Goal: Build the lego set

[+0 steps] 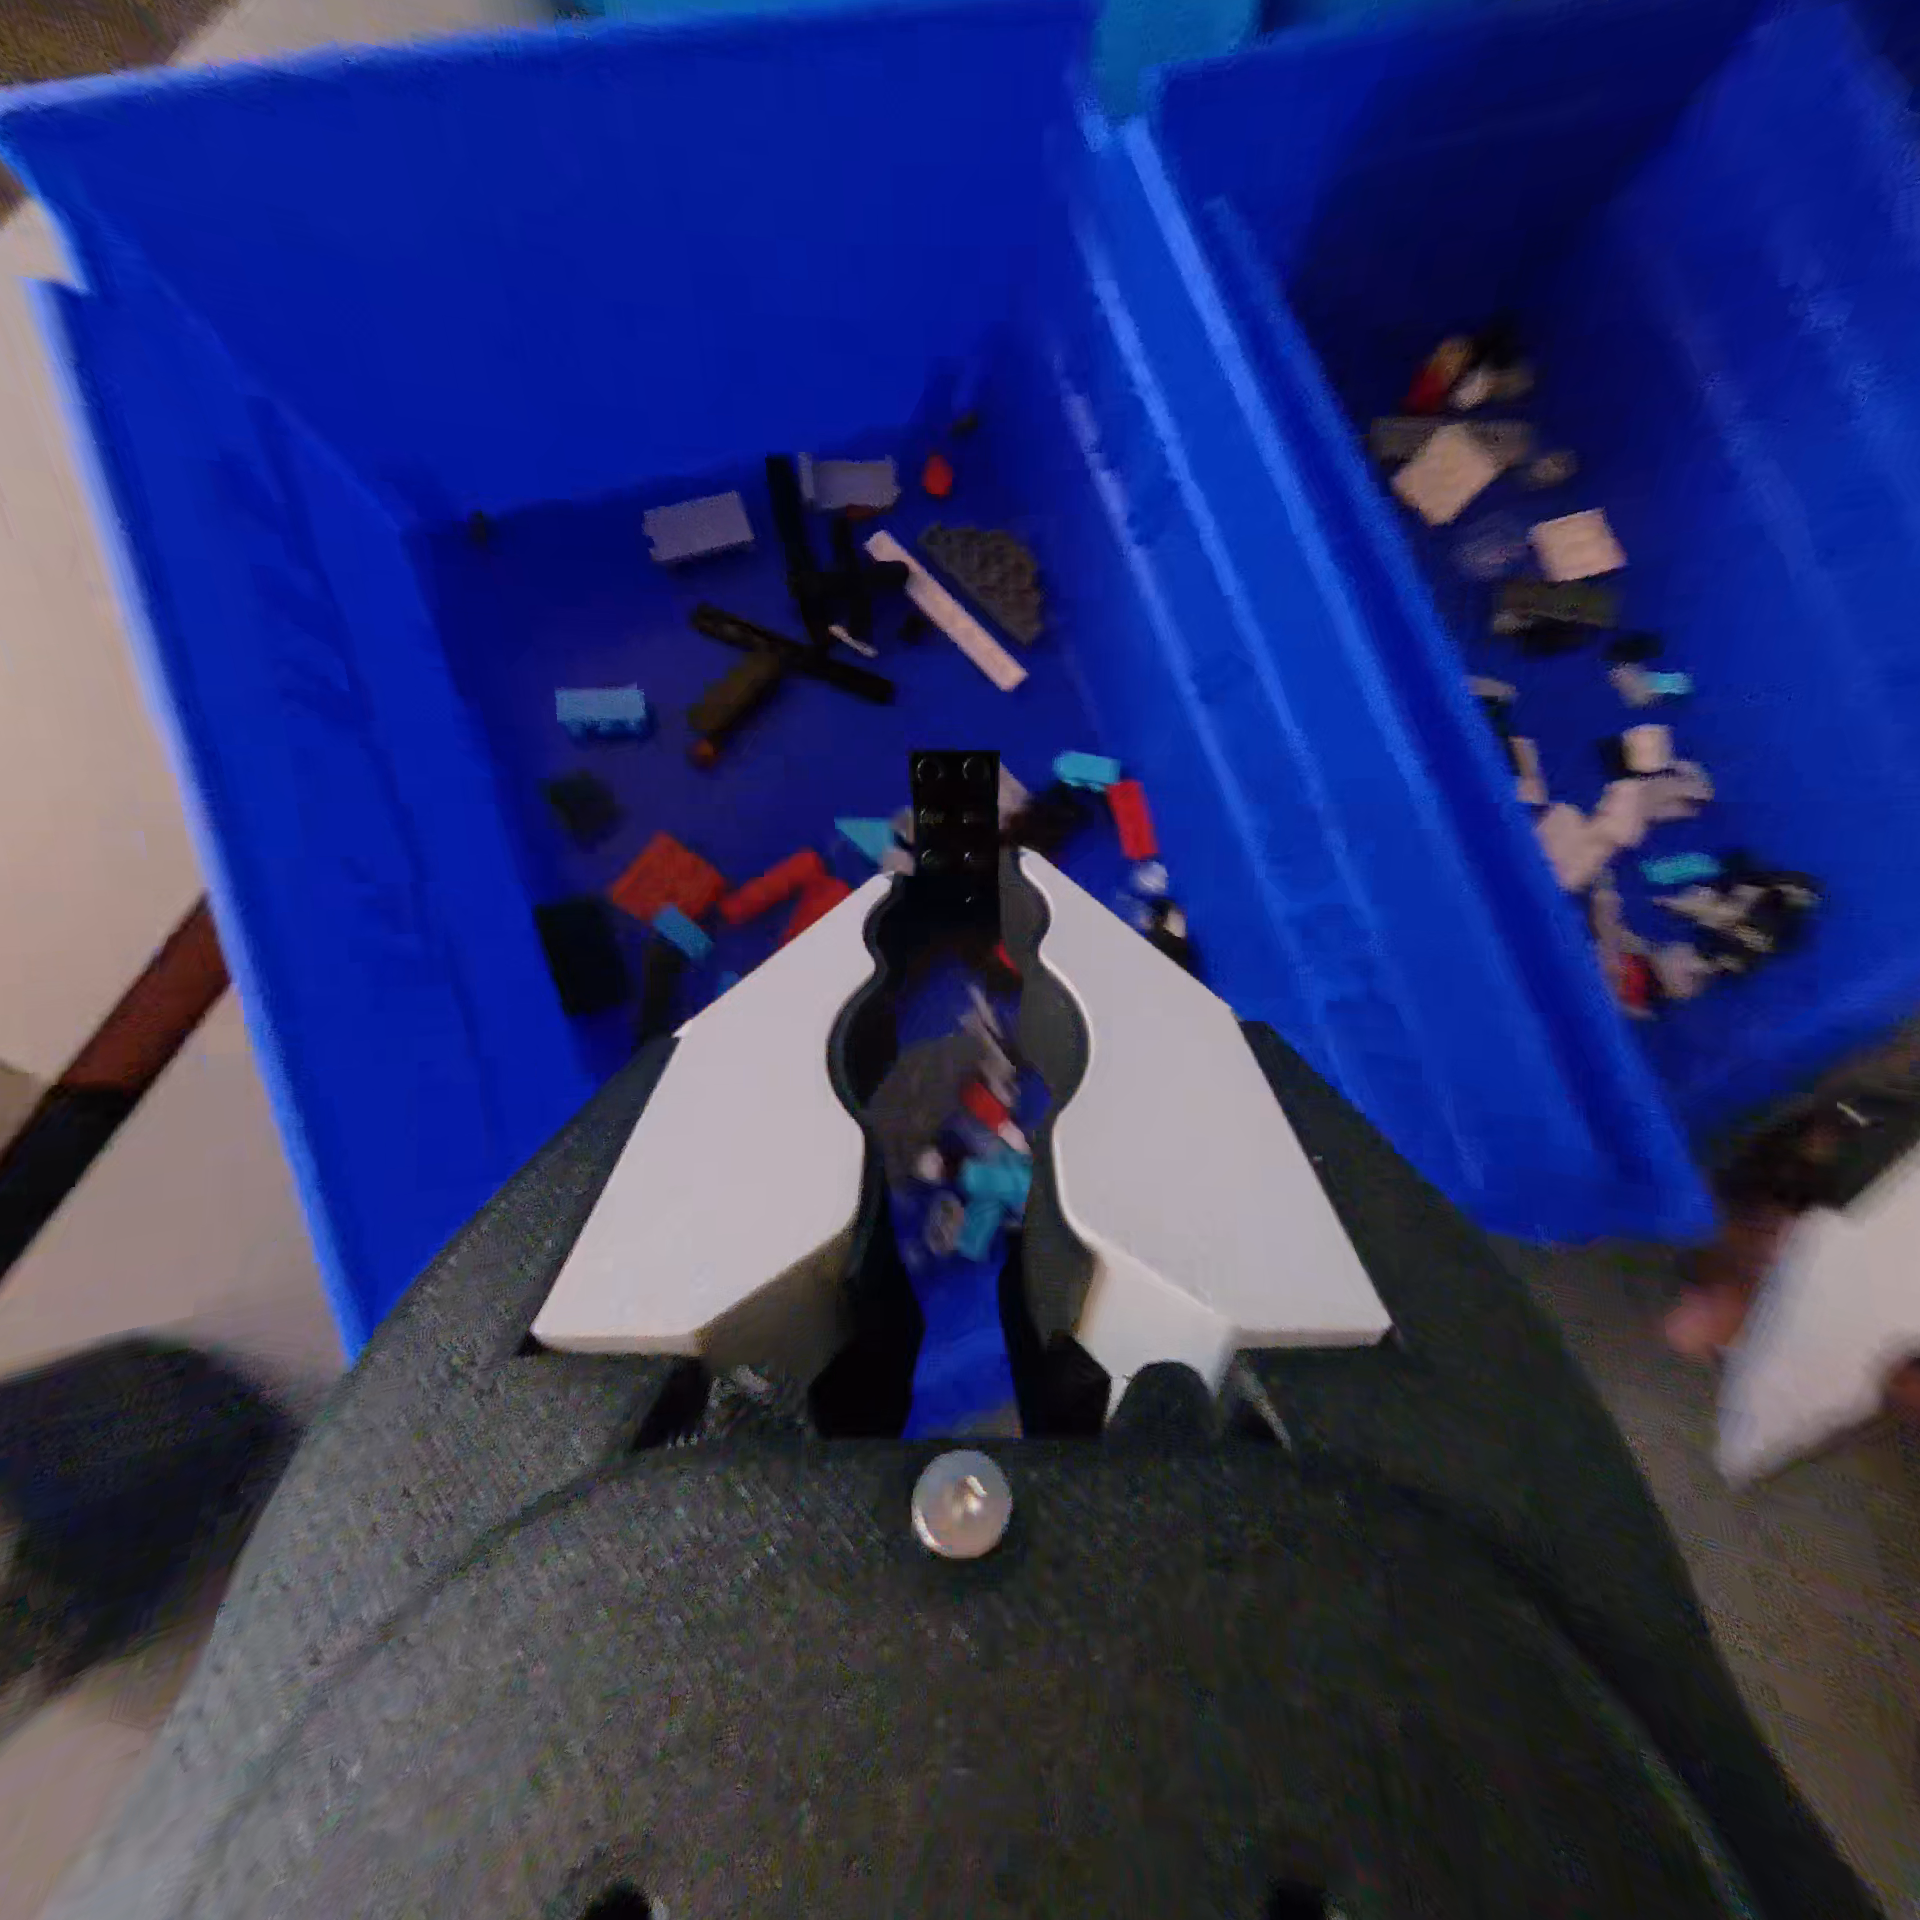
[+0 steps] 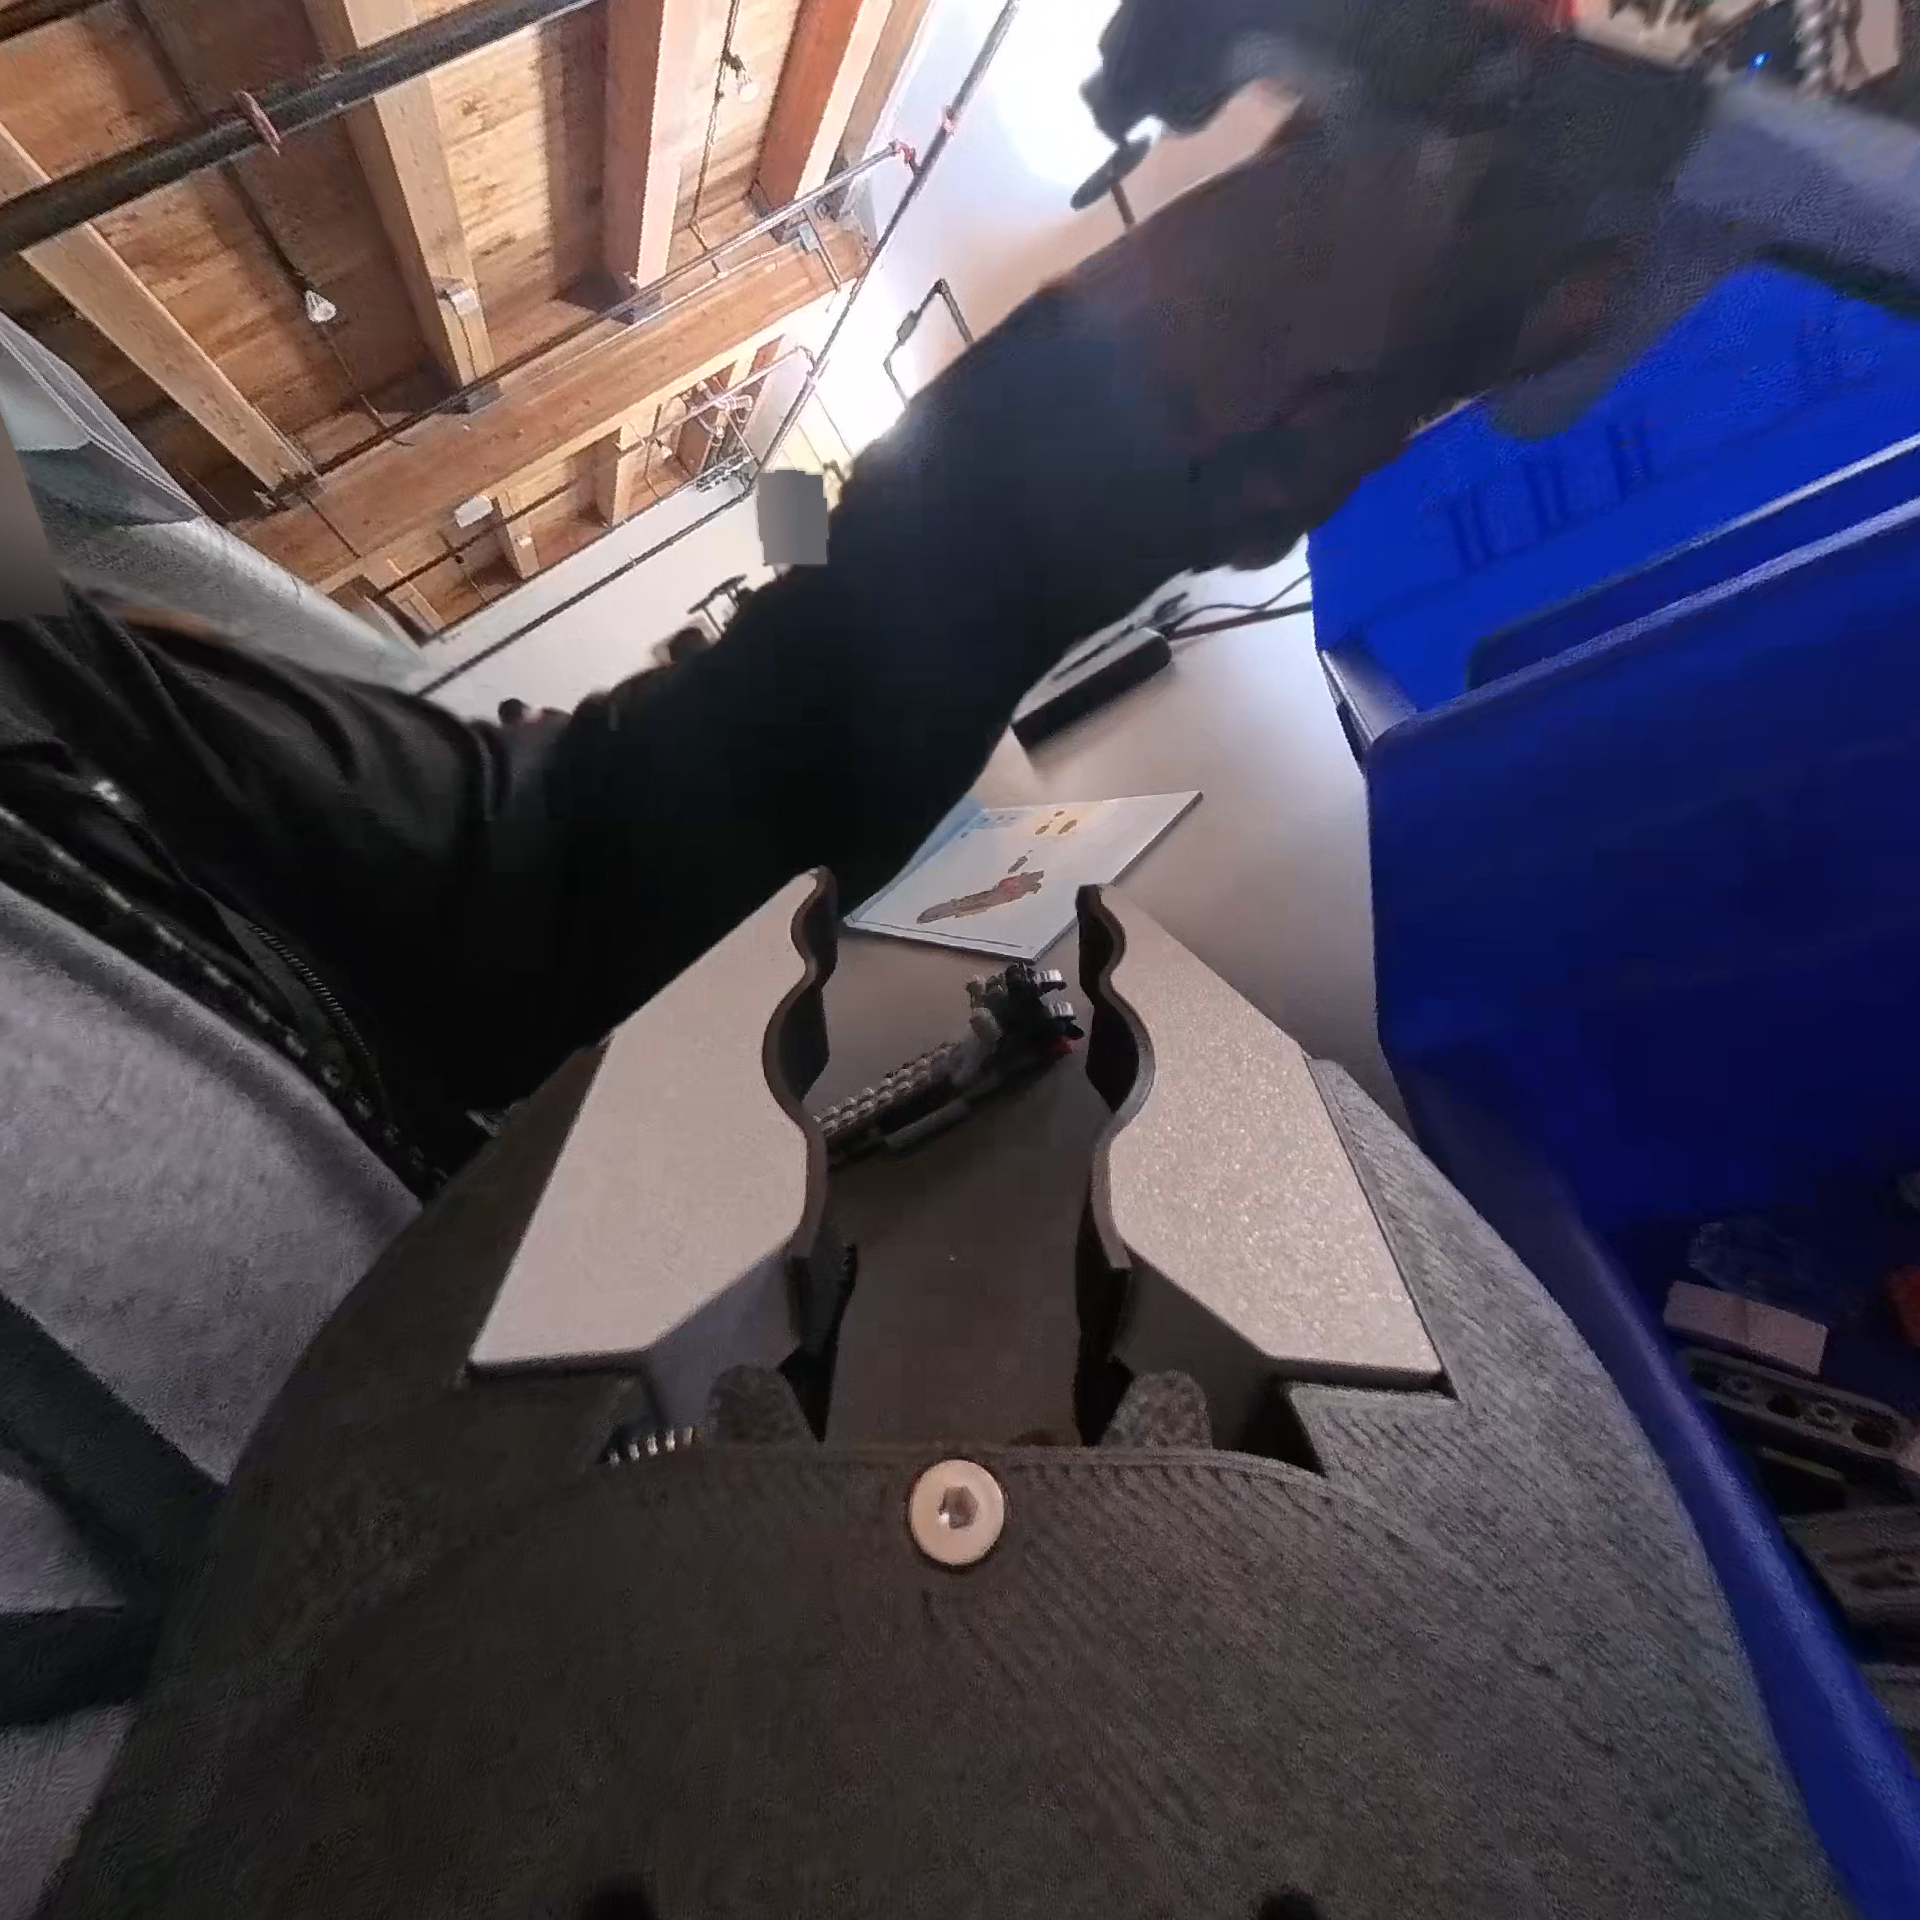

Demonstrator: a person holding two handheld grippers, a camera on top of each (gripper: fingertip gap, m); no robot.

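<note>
Left gripper [image 1: 956, 883]: fingers clenched on a black brick [image 1: 954, 821] by its end; a jolt over the blue bin [image 1: 644, 312] could drop it.
Right gripper [image 2: 956, 935]: fingers released, empty, near the half-built model [image 2: 966, 1060]; could knock it.

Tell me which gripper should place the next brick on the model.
Left, probably. The left gripper is shut on a black brick above the blue bin. The right gripper is open and empty, pointing toward the partial model, so it could steady it.

A dark flat device [image 2: 1091, 681] with cables is seen on the table [image 2: 1247, 883] toward its far edge. Wooden ceiling beams [image 2: 416, 187] and pipes are seen overhead.
</note>
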